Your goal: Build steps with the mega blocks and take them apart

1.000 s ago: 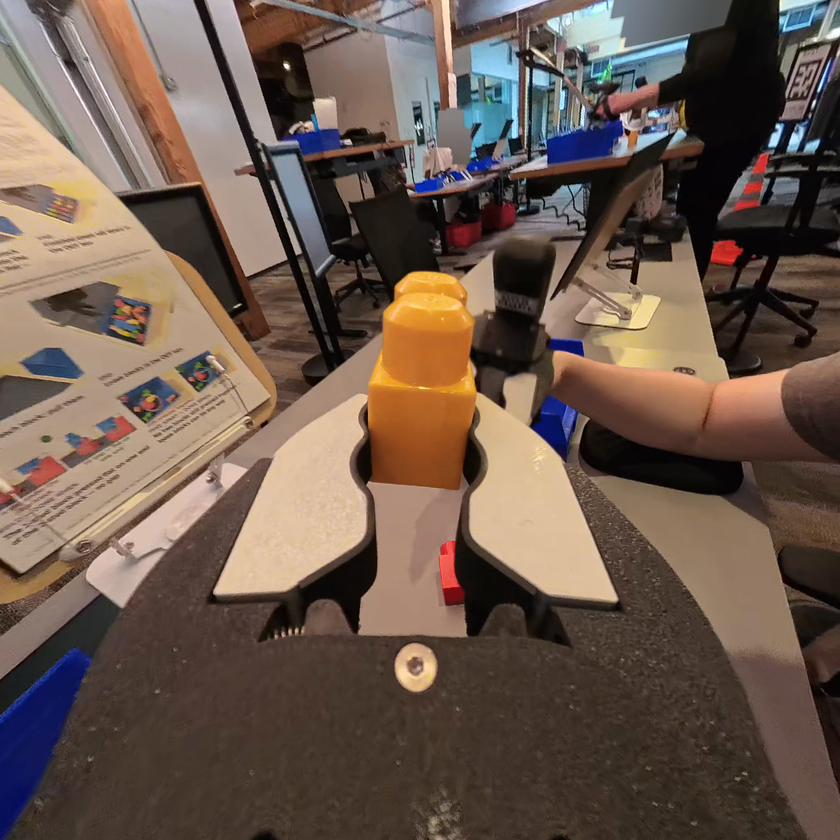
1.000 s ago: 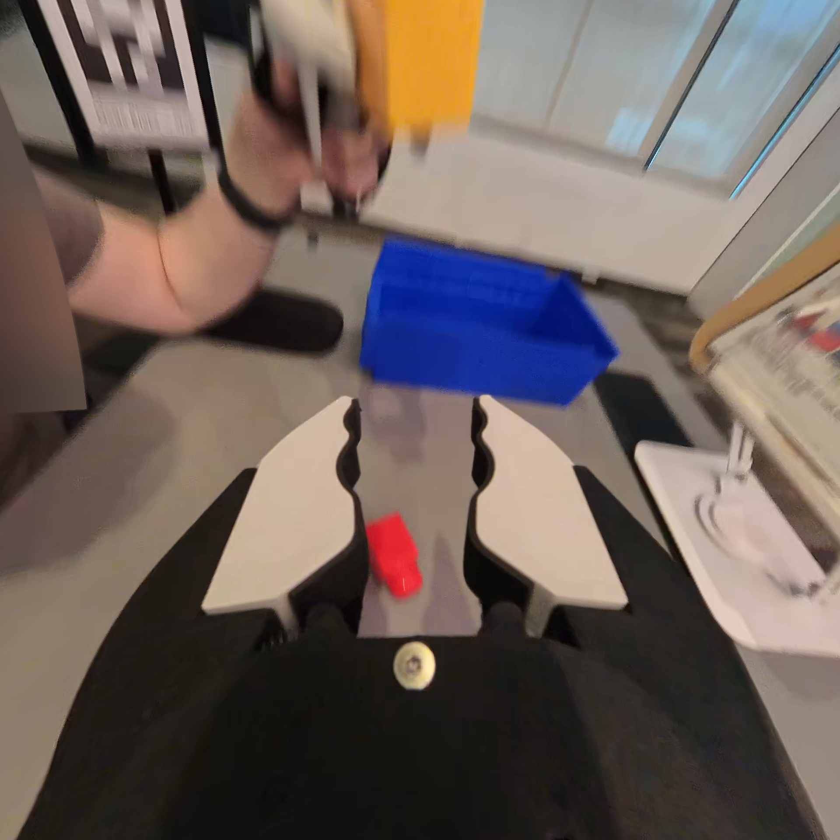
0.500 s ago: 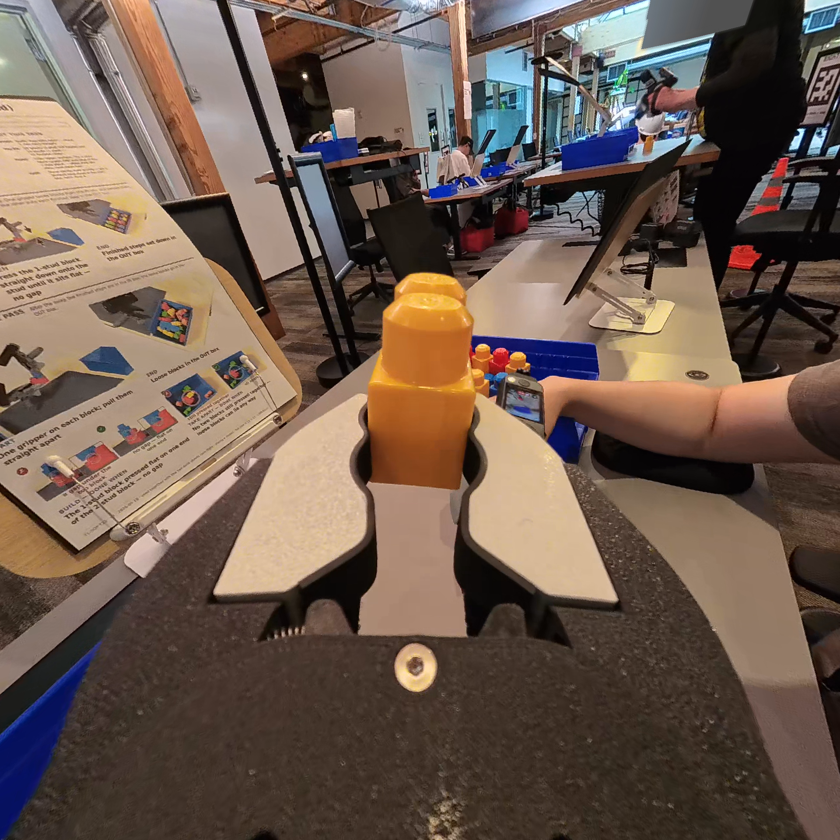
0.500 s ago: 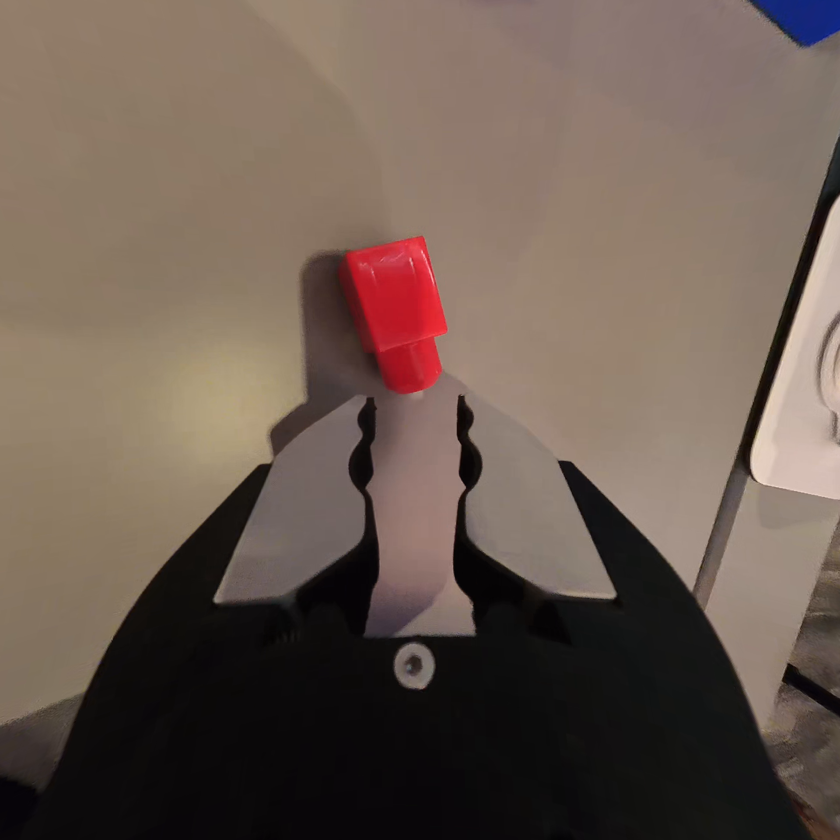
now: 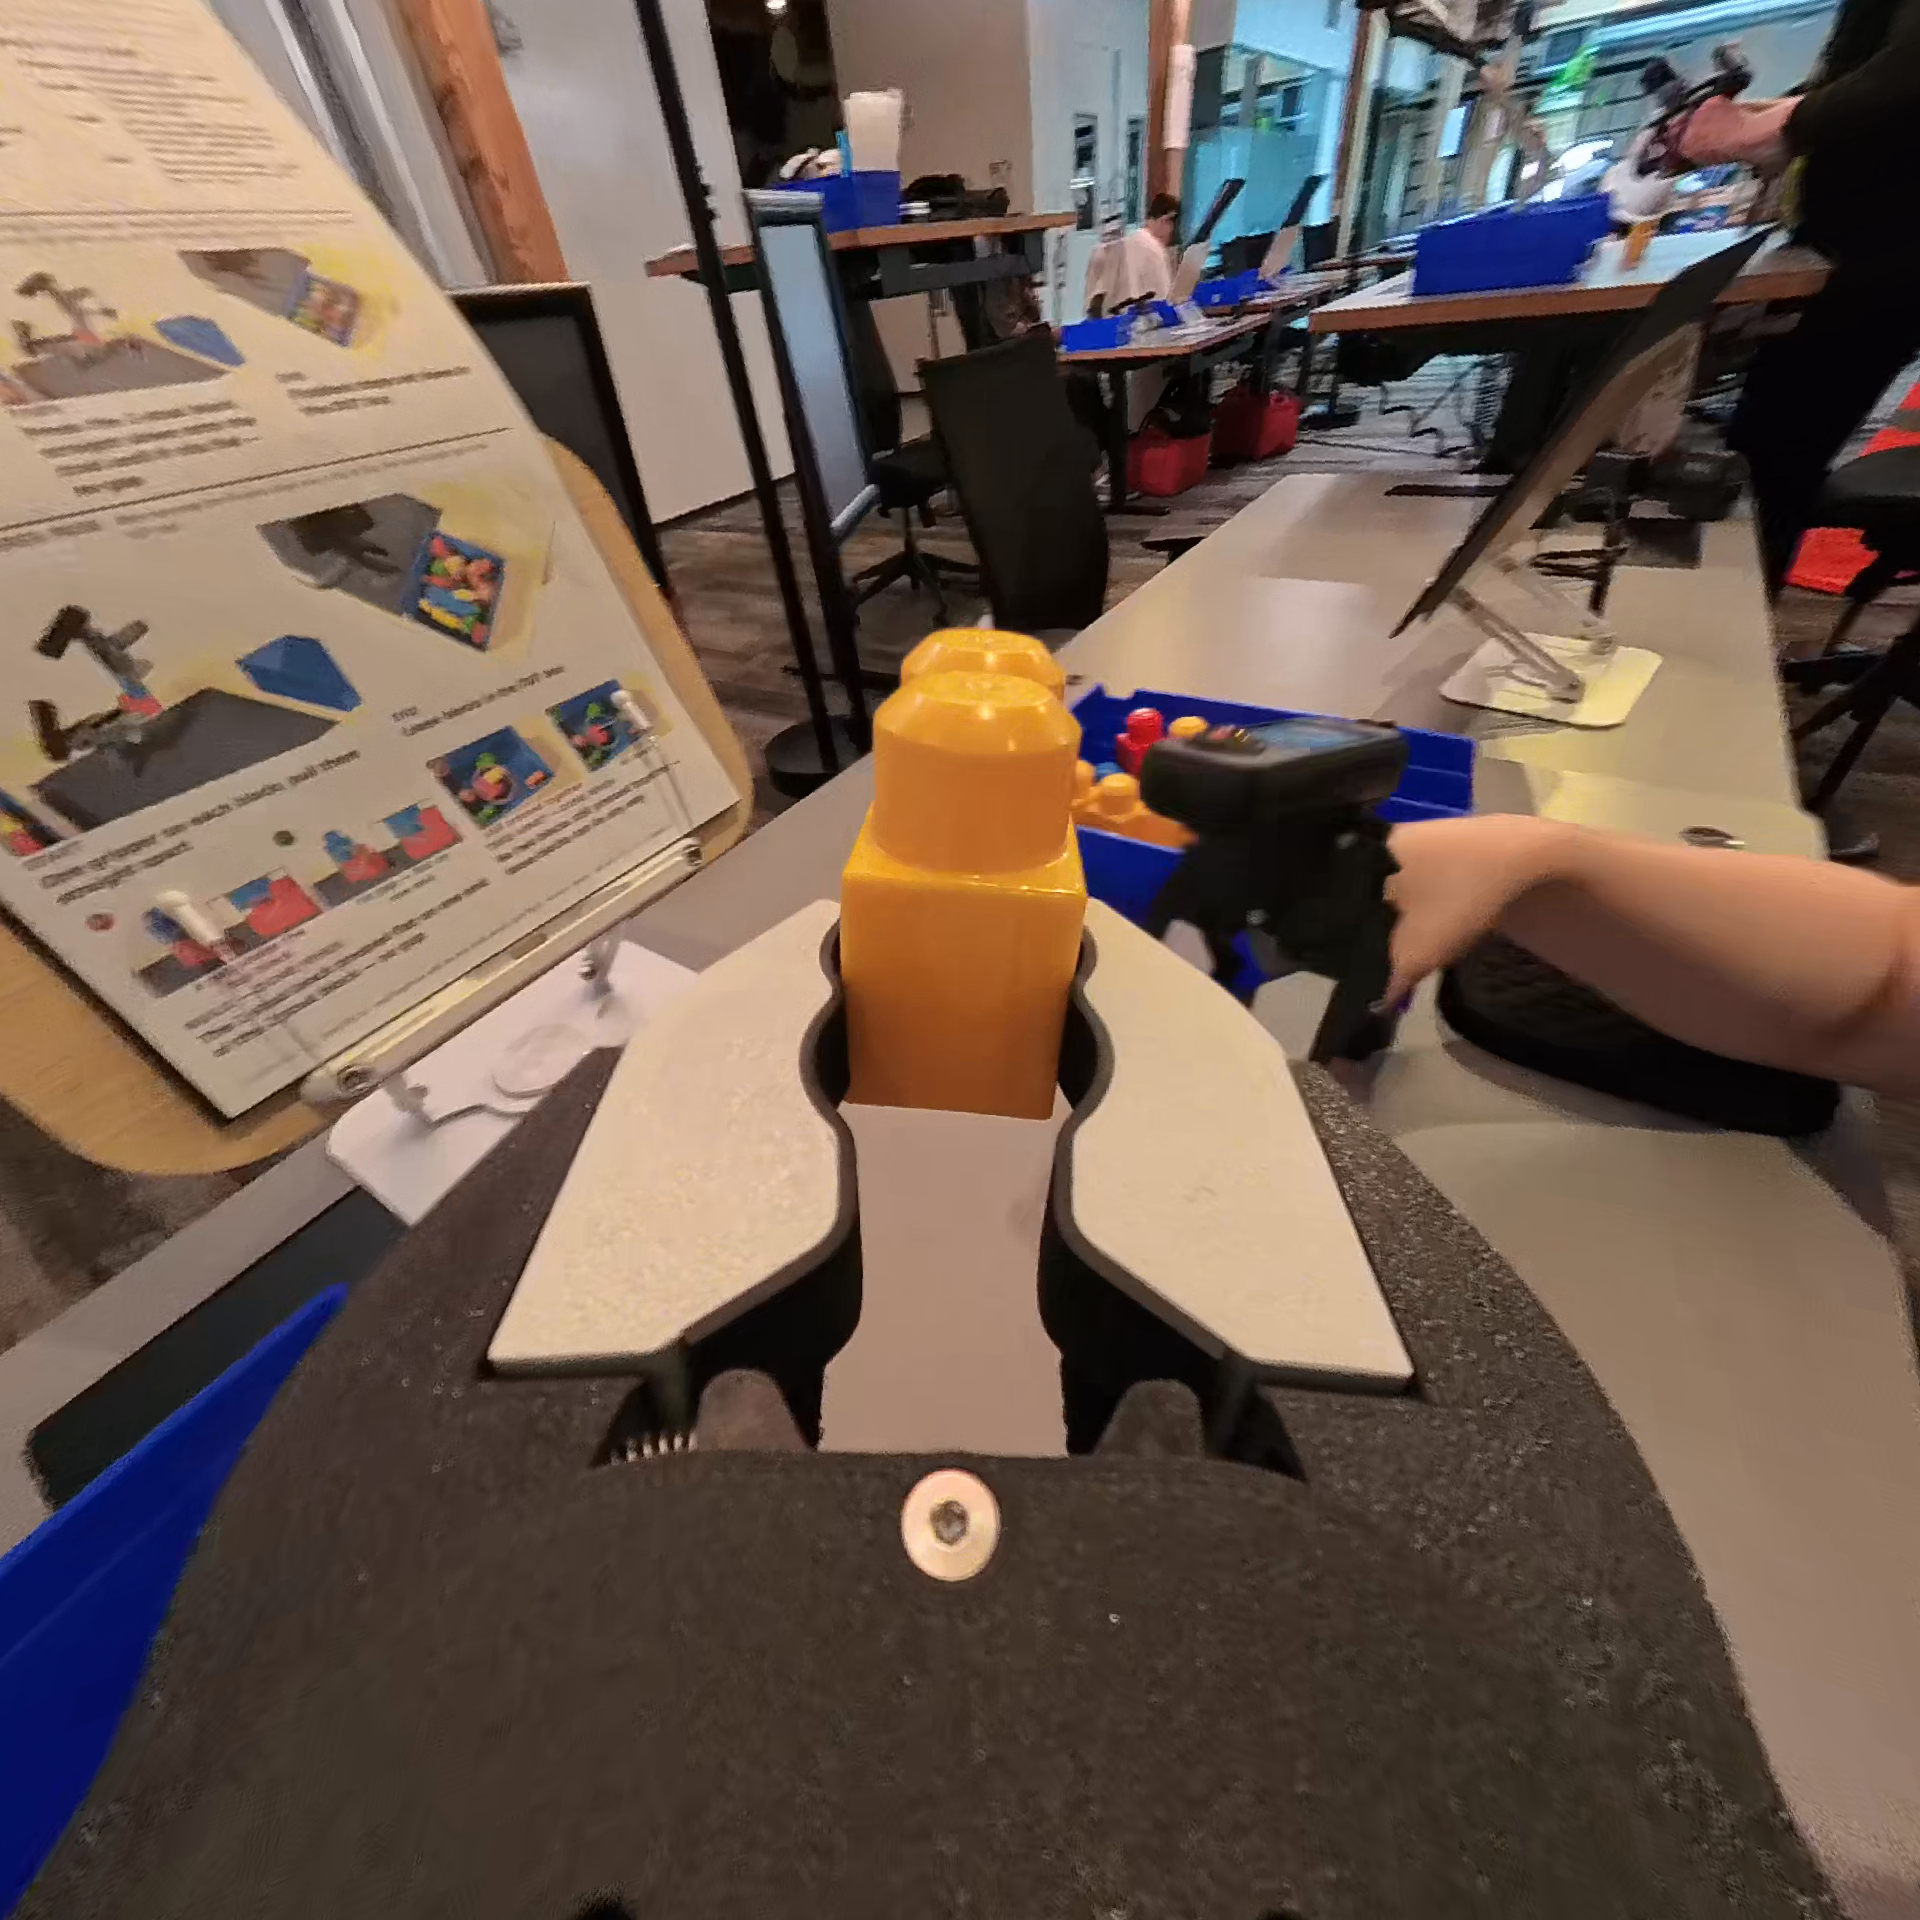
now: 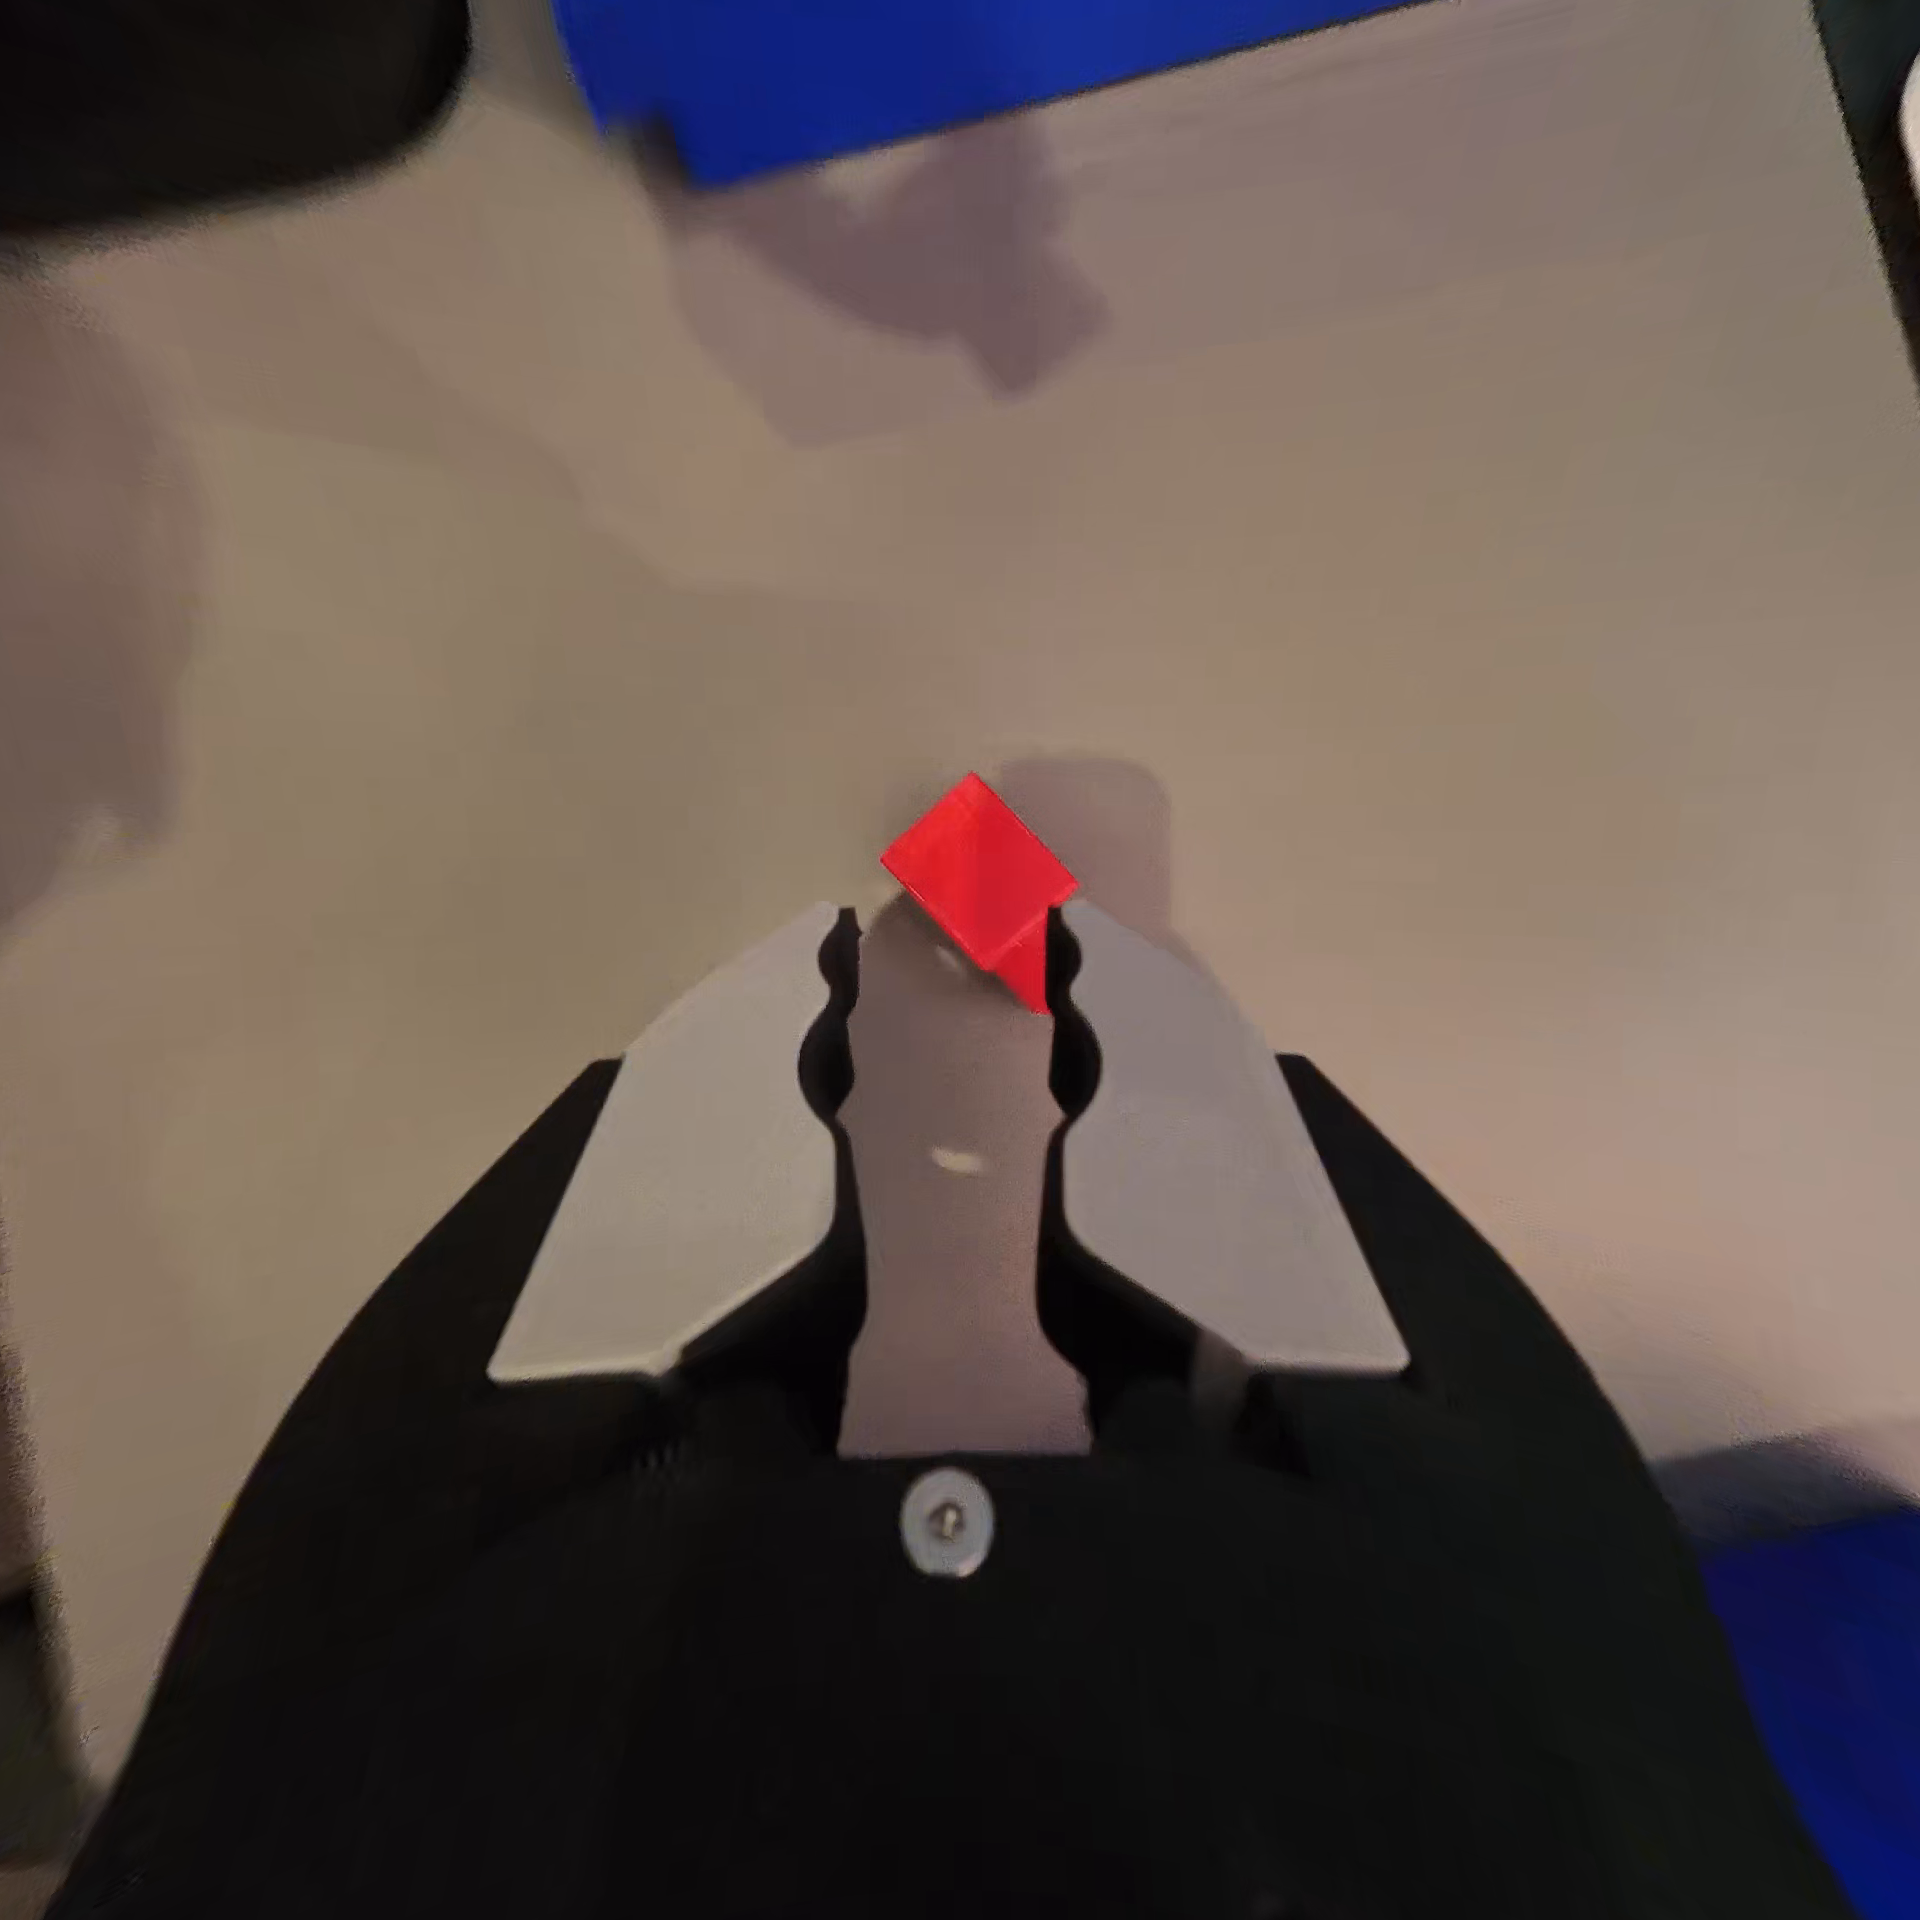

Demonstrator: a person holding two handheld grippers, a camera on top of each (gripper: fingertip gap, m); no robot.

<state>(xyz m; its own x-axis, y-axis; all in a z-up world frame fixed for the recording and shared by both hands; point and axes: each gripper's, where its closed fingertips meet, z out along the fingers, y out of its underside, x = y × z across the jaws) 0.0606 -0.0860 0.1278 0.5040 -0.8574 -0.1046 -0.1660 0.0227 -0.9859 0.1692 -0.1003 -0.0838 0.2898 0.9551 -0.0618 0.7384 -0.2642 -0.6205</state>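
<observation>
Left wrist view: the left gripper point(image 5: 961, 997) holds an orange block point(image 5: 961, 935) upright between its 2 fingers point(image 5: 686, 1164), which press against the block's lower sides; 2 round studs stand on top, one behind the other. The block is lifted clear of the grey table point(image 5: 1621, 1278). Just beyond it stands a blue bin point(image 5: 1439, 774) with red, orange and blue blocks inside. In front of the bin, the right gripper point(image 5: 1288, 894) points down at the table, held by a hand point(image 5: 1439, 914) that reaches in from the right edge. An instruction board point(image 5: 301, 582) on a clear stand leans at the left; it bears printed photographs and captions, blurred here. A second blue bin point(image 5: 114, 1558) shows as a corner at the lower left. Behind are other tables, office chairs and a standing person in dark clothes point(image 5: 1839, 208).

Right wrist view: the right gripper point(image 6: 951, 914) looks straight down at the table point(image 6: 520, 623). A red block point(image 6: 977, 883) lies at the tips of its fingers point(image 6: 707, 1143), tilted on a corner. The block's lower edge touches the inner tip of the right-hand finger; the left-hand finger stands apart from it. The fingers are narrowly parted, not clamped on the block. The frame is motion-blurred. The blue bin point(image 6: 883, 83) crosses the top edge, and a dark pad point(image 6: 208, 94) fills the upper left corner.
</observation>
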